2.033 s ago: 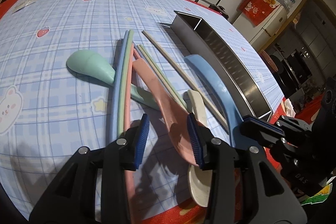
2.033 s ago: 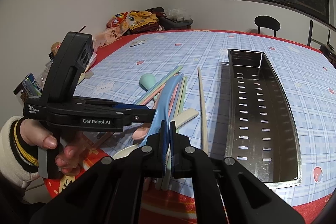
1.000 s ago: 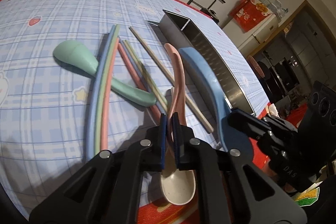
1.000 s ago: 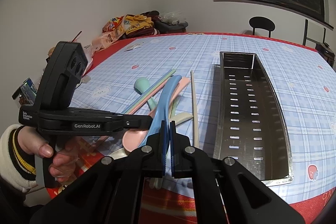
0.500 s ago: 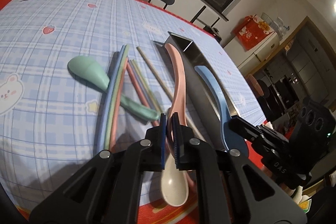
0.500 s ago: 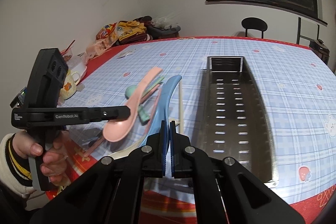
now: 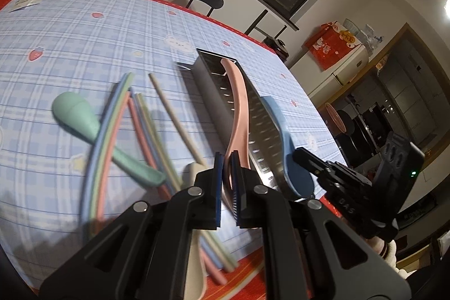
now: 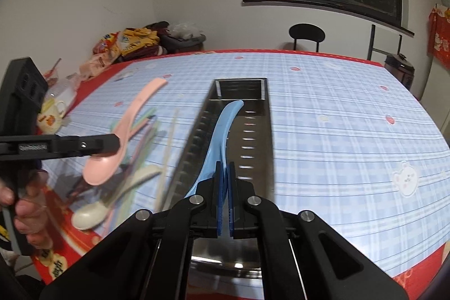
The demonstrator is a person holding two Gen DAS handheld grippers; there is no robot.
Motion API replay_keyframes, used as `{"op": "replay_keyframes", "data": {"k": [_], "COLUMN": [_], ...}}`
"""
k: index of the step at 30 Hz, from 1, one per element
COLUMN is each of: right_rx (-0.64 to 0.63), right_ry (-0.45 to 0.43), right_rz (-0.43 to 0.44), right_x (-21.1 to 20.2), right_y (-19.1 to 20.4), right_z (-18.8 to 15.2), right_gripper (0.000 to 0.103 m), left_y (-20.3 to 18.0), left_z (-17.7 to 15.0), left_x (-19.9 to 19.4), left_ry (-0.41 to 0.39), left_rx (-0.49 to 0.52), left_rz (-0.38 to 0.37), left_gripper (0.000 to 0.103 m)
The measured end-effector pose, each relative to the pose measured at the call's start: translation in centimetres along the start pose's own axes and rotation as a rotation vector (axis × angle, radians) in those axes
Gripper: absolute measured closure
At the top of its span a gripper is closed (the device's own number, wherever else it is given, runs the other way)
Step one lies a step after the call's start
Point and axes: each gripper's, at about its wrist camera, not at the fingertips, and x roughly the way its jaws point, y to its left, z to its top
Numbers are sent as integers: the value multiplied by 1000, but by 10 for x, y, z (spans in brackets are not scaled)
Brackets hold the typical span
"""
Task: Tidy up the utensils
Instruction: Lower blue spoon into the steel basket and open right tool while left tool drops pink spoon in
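Note:
My left gripper (image 7: 227, 182) is shut on a pink spoon (image 7: 237, 108) and holds it in the air, its handle reaching over the near end of the steel perforated tray (image 7: 261, 120). My right gripper (image 8: 224, 187) is shut on a blue spoon (image 8: 222, 131), held lengthwise above the tray (image 8: 253, 131). On the cloth left of the tray lie a green spoon (image 7: 84, 120), a cream spoon (image 8: 92, 215) and several pastel chopsticks (image 7: 104, 137). The pink spoon (image 8: 123, 137) also shows in the right wrist view, and the blue spoon (image 7: 287, 148) in the left wrist view.
The blue checked tablecloth (image 8: 337, 131) has a red border. Snack bags and clothes (image 8: 135, 44) are piled at the far left corner, with a mug (image 8: 52, 114) near the left edge. A black chair (image 8: 306, 37) stands behind the table.
My left gripper closed on the pink spoon and lifted it off the pile. Both grippers have carried their spoons rightward to over the tray.

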Motion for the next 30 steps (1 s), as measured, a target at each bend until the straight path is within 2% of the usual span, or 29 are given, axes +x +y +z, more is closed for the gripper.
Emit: {"op": "replay_keyframes", "data": {"k": [11,20,30], "right_rx": [-10,0,25], "right_ry": [46,56,16], "right_rz": [16,30,26], "right_x": [4,5,-6], "right_y": [-7,-10,-19], "right_z": [-9,-11,-8], "right_gripper": [100,99,99], "left_y": [-29,-39,-47], "left_z": [-3,-6,-8], "left_x": [29,47,57], "left_ry": [26,52,62], "left_rx": [-19,-25,-37], "left_rz": [-9,-3,20], "left_gripper": [93,93,93]}}
